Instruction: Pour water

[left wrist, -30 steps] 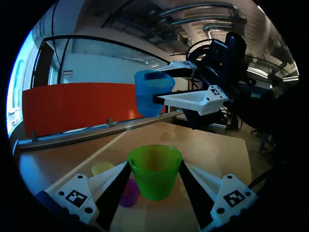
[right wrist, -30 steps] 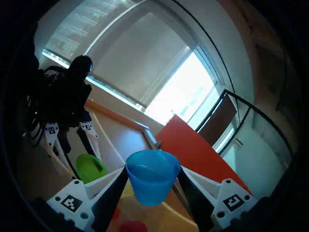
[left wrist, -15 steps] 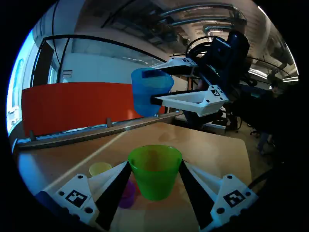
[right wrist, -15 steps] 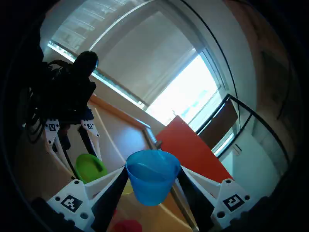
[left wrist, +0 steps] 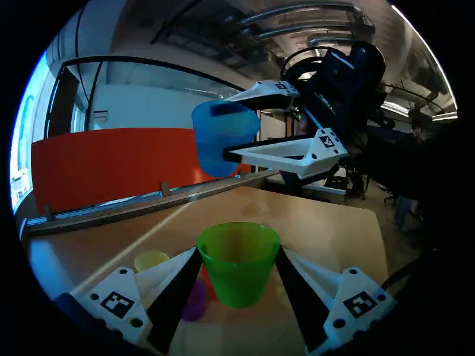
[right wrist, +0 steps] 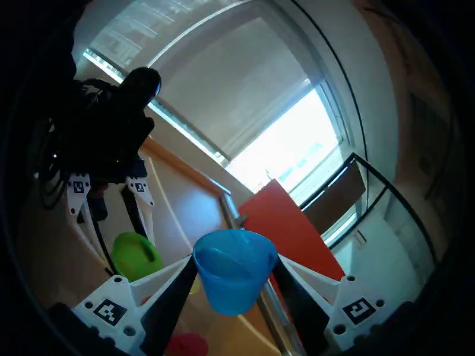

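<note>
In the left gripper view my left gripper (left wrist: 237,261) is shut on a green cup (left wrist: 238,261), held upright just above a wooden table (left wrist: 320,222). Higher up and beyond it, the right gripper (left wrist: 231,139) holds a blue cup (left wrist: 221,142), tilted a little to the left. In the right gripper view my right gripper (right wrist: 234,279) is shut on that blue cup (right wrist: 234,277), with water showing inside. The green cup (right wrist: 135,255) and the left gripper (right wrist: 113,202) lie lower left there.
A yellow cup (left wrist: 149,259), a purple cup (left wrist: 195,293) and a red cup (left wrist: 206,274) stand on the table by my left fingers. A red cup (right wrist: 189,344) shows below the blue one. An orange partition (left wrist: 119,160) and a rail (left wrist: 148,202) run along the table's far edge.
The right gripper has carried the blue cup to the left and slightly up, tilting it more. The green cup stays put in my left gripper.
</note>
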Demonstrator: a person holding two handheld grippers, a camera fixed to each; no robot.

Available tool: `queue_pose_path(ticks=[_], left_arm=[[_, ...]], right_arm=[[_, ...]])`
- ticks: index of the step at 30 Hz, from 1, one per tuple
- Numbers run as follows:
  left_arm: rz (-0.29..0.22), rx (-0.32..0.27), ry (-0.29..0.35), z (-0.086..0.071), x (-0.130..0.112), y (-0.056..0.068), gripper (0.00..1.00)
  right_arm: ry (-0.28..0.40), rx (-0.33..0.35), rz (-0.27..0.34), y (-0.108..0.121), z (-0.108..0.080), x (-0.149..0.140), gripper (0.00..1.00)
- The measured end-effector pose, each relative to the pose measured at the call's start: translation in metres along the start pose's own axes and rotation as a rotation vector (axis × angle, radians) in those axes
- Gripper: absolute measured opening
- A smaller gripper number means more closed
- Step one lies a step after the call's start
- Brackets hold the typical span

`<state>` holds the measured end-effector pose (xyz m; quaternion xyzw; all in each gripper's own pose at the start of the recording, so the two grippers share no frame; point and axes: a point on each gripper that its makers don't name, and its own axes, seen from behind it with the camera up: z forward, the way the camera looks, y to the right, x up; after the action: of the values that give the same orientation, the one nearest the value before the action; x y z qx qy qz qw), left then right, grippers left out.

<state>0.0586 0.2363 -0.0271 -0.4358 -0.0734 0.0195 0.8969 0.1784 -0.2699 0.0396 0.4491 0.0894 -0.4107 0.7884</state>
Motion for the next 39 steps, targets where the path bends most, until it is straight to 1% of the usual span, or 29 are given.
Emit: queue_pose_path(ticks=[8, 14, 20, 29, 39], left_arm=[[0.006, -0.003, 0.001, -0.0001, -0.0001, 0.0018, 0.86], [0.013, -0.008, 0.002, 0.0012, -0.0005, 0.0044, 0.86], [0.018, -0.010, 0.009, 0.0023, 0.0015, 0.0052, 0.86], [0.015, -0.007, 0.018, 0.0030, 0.0039, 0.0030, 0.86], [0.020, -0.009, 0.023, 0.0027, 0.0059, 0.0054, 0.86]], right_arm=[[-0.008, 0.005, -0.051, 0.0008, 0.0001, -0.0006, 0.90], [-0.019, 0.015, -0.084, -0.0030, 0.0015, -0.0035, 0.90], [-0.020, 0.018, -0.100, -0.0031, 0.0027, -0.0029, 0.90], [-0.030, 0.018, -0.139, -0.0008, 0.0022, -0.0034, 0.90], [-0.032, 0.024, -0.181, -0.0030, 0.0025, -0.0014, 0.90]])
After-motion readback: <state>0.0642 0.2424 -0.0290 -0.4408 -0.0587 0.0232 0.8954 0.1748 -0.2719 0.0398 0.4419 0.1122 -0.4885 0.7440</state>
